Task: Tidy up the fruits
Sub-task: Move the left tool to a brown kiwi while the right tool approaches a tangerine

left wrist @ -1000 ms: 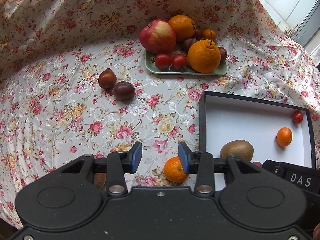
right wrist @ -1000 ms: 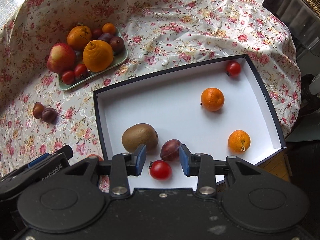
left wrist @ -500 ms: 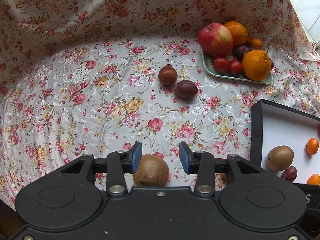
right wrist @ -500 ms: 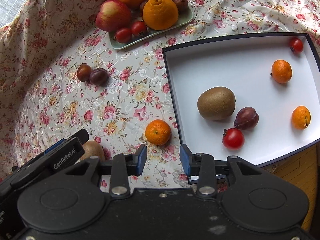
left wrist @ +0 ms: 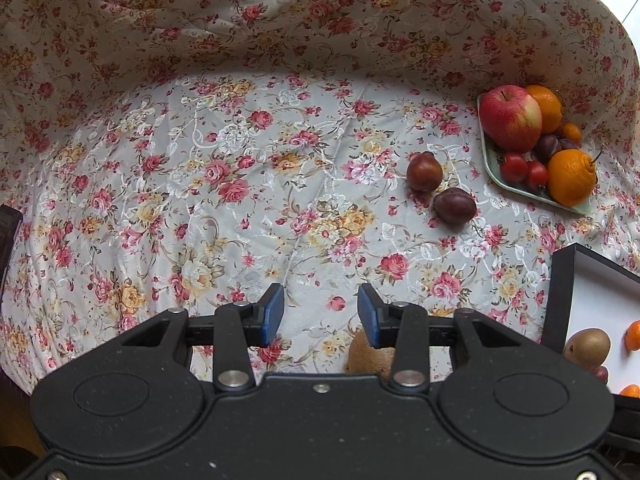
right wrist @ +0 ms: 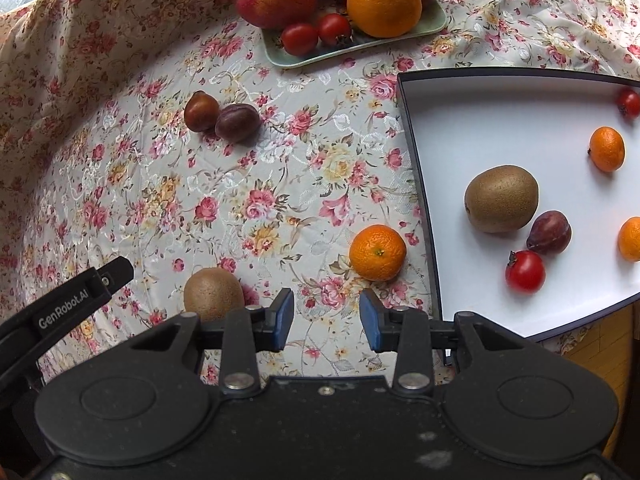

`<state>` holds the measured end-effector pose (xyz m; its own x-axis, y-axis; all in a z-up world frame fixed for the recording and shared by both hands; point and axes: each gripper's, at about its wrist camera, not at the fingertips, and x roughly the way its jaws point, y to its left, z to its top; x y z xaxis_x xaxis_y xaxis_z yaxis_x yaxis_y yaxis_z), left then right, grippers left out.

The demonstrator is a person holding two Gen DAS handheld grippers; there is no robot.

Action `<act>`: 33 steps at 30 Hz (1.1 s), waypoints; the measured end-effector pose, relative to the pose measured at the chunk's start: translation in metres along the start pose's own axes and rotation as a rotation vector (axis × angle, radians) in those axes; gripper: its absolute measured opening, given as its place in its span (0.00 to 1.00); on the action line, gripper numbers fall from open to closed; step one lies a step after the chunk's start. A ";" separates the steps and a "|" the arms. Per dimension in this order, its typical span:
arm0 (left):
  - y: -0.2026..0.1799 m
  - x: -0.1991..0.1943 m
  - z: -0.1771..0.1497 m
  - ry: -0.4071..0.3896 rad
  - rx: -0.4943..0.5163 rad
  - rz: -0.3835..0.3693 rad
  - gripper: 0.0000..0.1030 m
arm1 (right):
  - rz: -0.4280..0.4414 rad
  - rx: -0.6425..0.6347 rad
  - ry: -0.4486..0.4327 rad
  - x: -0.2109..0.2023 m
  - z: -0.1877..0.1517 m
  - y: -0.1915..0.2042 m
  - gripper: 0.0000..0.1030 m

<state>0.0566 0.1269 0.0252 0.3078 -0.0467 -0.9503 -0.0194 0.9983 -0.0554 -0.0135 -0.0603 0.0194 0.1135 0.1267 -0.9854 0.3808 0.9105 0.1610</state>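
Two loose fruits lie nearest us on the tabletop (right wrist: pixel 120 184): a kiwi (right wrist: pixel 213 293) and a mandarin (right wrist: pixel 377 252), the latter just beside the box (right wrist: pixel 418 184). Both grippers are empty, the left gripper (left wrist: pixel 320 314) and right gripper (right wrist: pixel 326 318) with fingers parted on nothing. We should centre the right one over the mandarin before closing. From the left wrist, the kiwi is mostly hidden behind a finger, and the box is cut off.

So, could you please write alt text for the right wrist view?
The right gripper, empty with its jaws apart, hovers over a floral tablecloth near a loose mandarin and kiwi. To its right, a white box holds assorted fruit; a green plate of fruit sits behind.
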 end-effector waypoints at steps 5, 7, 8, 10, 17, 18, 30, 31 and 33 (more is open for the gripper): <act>0.014 -0.002 0.005 -0.002 -0.036 -0.004 0.48 | 0.039 0.037 0.032 0.008 -0.002 0.007 0.38; 0.017 -0.002 0.005 -0.004 -0.040 -0.003 0.48 | 0.061 0.042 0.052 0.013 -0.002 0.010 0.38; 0.018 -0.002 0.005 -0.003 -0.042 -0.002 0.48 | 0.067 0.046 0.048 0.013 -0.003 0.010 0.38; 0.021 -0.002 0.004 0.001 -0.043 -0.005 0.48 | 0.063 0.048 0.029 0.012 -0.003 0.010 0.38; 0.024 -0.003 0.006 0.007 -0.048 -0.021 0.48 | 0.049 0.082 0.016 0.013 0.003 0.001 0.38; 0.024 -0.004 0.006 0.007 -0.049 -0.024 0.48 | 0.045 0.086 0.015 0.013 0.003 0.000 0.38; 0.025 -0.008 0.006 0.009 -0.063 -0.052 0.48 | 0.056 0.138 -0.183 -0.002 0.000 -0.011 0.38; 0.025 -0.009 0.006 0.009 -0.065 -0.052 0.48 | 0.036 0.131 -0.176 -0.001 0.001 -0.010 0.38; 0.025 -0.009 0.007 0.010 -0.068 -0.054 0.48 | 0.032 0.125 -0.158 0.004 0.004 -0.013 0.38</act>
<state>0.0597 0.1529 0.0341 0.3010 -0.1012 -0.9482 -0.0680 0.9895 -0.1272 -0.0144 -0.0732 0.0140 0.2664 0.0819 -0.9604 0.4849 0.8497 0.2070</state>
